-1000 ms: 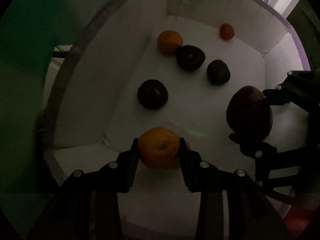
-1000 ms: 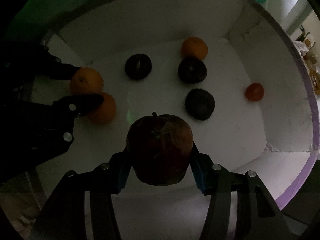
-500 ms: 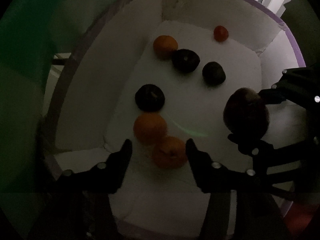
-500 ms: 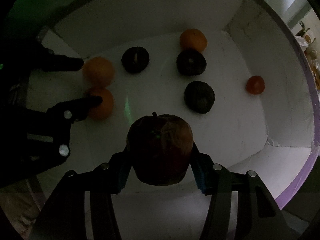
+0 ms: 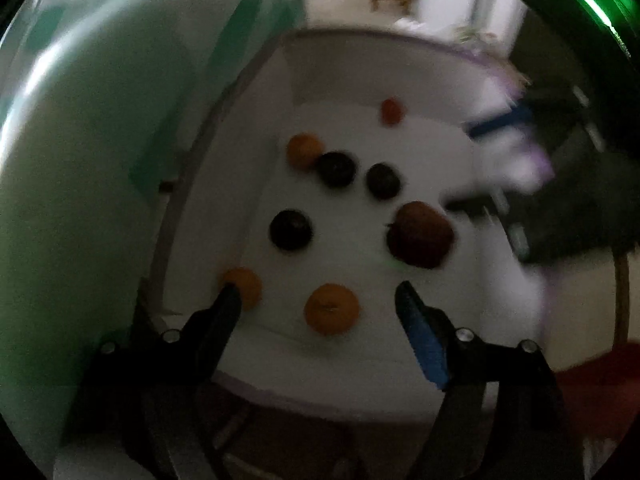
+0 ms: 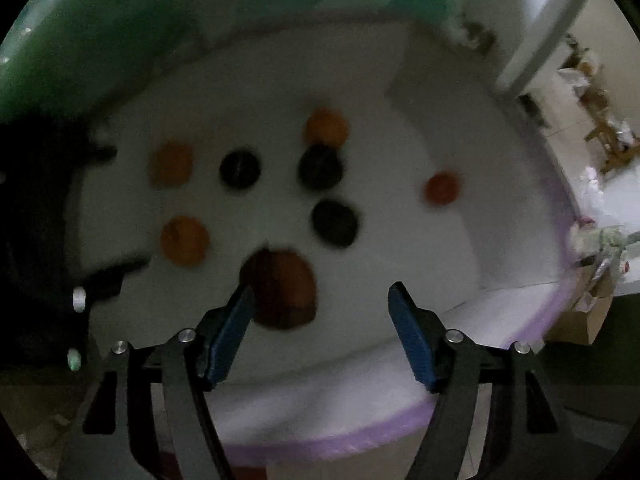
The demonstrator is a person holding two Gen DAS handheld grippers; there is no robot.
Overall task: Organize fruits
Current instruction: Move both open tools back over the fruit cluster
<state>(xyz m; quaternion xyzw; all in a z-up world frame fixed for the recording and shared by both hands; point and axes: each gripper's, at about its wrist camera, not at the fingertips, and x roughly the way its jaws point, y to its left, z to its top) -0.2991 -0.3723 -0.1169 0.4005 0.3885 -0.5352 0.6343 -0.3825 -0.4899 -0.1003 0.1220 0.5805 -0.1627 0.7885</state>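
Both of my tools stand above the white box (image 6: 516, 308), pointing steeply down into it. My left gripper (image 5: 318, 300) has just been opening and now stands wide; the orange (image 5: 331, 309) seen between its fingertips lies on the box floor below them, touched by neither pad. A second orange (image 5: 245, 286) sits just beside that gripper's left fingertip, near the box wall.

My right gripper (image 6: 320, 300) has likewise just been opening and is wide and empty. The dark red apple (image 6: 282, 290) rests on the floor close to its left pad (image 6: 230, 332), off-centre in the gap; contact cannot be judged through the blur. The apple is nearly round, with no usable long axis. In the left wrist view its stem end seems to point left, toward the oranges.

Farther in lie three dark round fruits (image 6: 240, 168) (image 6: 321, 166) (image 6: 335, 223), a third orange (image 6: 327, 127) touching one of them, and a small red fruit (image 6: 441, 188) well apart by the far wall.

As I judge it, both placements are done, and each hand is nearest the fruit it stands over.
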